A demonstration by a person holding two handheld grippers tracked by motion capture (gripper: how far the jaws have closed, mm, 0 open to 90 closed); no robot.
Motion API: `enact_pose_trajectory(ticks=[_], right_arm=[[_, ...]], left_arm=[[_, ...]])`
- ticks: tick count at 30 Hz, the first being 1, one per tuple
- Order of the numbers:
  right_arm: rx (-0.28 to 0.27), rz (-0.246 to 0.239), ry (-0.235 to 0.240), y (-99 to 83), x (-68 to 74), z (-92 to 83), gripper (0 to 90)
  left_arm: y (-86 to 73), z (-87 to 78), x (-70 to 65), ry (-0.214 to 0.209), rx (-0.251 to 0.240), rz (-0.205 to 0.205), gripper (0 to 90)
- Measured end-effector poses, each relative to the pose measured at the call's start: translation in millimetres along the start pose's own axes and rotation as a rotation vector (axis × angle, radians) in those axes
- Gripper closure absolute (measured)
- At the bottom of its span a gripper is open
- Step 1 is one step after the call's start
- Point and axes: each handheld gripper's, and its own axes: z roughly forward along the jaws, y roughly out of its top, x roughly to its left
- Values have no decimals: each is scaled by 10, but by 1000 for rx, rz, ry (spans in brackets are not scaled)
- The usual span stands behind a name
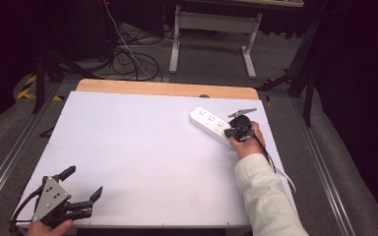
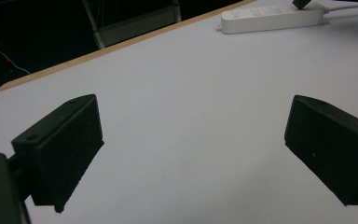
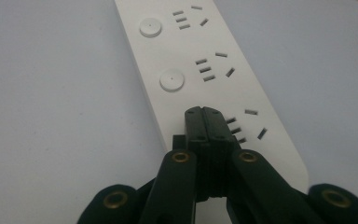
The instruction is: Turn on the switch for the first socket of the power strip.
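Since my right gripper (image 3: 204,114), jaws pressed together, sits over the near end of the strip (image 1: 210,124) lying diagonally far-right on the desk (image 1: 128,157), left gripper (image 1: 81,184), spread, is well apart.

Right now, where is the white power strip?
In the high view, the power strip lies at the table's far right, under the right hand-held gripper.
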Motion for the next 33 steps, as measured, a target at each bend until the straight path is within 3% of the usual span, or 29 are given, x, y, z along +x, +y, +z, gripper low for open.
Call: enact_pose_trajectory(ticks=[8, 12, 17, 19, 25, 33], right_arm=[[0, 0, -11, 2, 20, 9, 900], [-8, 5, 12, 2, 28, 24, 900], [-3, -23, -37, 19, 89, 35, 900], [-17, 19, -6, -1, 40, 34, 900], [-43, 68, 25, -45, -9, 35, 900], [-45, 80, 29, -54, -12, 34, 900]], left_arm=[[1, 2, -5, -2, 1, -2, 48], [0, 0, -6, -3, 0, -3, 48], [-3, -8, -4, -4, 0, -5, 48], [-3, -13, 0, -2, -2, -3, 48], [-3, -16, -4, -4, 0, -5, 48], [1, -19, -7, -2, -2, 0, 47]])
